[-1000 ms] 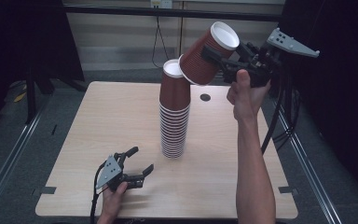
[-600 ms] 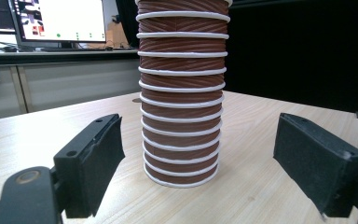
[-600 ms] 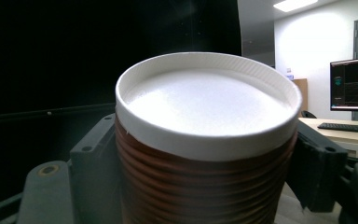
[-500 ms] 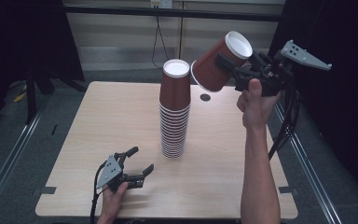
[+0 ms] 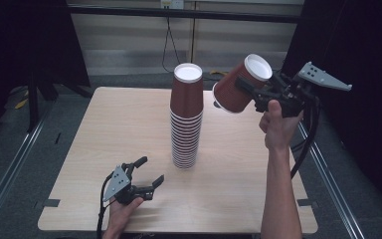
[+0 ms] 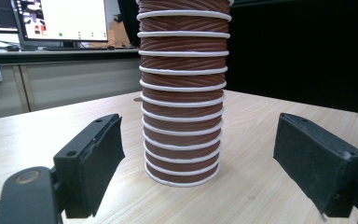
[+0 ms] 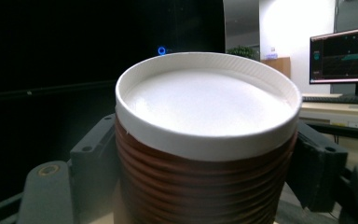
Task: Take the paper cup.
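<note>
Tilted brown cup (image 5: 238, 87) beside stack (image 5: 185, 124)

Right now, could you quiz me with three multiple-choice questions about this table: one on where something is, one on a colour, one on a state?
1. Where is the single cup held by the right gripper?
A. In the air, to the right of the cup stack
B. Flat on the table
C. Under the stack

2. What colour are the cups' sides?
A. Blue
B. Brown-red
C. Green

3. How do the left gripper's fingers stand?
A. Clamped on the stack
B. Clamped on a single cup
C. Apart, holding nothing

Answers: 1 A, the high view shows it tilted, off the table. 2 B, ribbed brown-red walls, white rims. 3 C, the stack stands beyond the fingers, untouched.
</note>
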A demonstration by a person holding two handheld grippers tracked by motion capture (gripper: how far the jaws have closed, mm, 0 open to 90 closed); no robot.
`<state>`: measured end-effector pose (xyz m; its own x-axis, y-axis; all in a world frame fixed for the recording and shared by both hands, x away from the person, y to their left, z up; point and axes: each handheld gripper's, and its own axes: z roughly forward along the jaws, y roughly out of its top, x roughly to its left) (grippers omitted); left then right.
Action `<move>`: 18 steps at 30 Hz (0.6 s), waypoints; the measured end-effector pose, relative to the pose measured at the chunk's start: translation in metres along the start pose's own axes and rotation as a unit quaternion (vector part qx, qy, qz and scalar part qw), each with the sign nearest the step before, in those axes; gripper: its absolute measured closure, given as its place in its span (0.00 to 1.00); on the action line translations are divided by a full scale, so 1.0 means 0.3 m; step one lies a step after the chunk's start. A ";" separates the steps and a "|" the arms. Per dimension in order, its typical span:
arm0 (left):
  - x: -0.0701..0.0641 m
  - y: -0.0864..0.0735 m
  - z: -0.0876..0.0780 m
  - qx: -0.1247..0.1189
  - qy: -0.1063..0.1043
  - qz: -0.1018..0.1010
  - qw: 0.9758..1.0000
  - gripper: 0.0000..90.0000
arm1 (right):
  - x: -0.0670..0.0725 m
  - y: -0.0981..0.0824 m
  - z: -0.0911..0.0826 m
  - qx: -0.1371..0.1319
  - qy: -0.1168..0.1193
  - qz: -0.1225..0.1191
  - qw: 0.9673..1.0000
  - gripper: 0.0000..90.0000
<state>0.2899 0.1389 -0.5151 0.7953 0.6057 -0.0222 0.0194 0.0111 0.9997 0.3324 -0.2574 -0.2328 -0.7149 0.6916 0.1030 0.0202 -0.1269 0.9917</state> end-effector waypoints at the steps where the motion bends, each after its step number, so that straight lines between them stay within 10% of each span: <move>1: 0.002 0.002 0.003 0.006 -0.004 -0.006 1.000 0.17 | -0.001 -0.009 -0.002 0.003 -0.002 0.000 1.000 0.25; 18: -0.001 0.074 0.044 0.046 -0.051 -0.021 0.997 0.18 | 0.009 -0.185 -0.031 0.055 -0.005 0.009 0.998 0.25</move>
<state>0.2981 0.1283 -0.4930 0.8495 0.5229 -0.0697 0.1060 -0.0398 0.9936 0.3229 -0.2550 -0.2884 -0.7071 0.6967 0.1212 0.1105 -0.0603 0.9920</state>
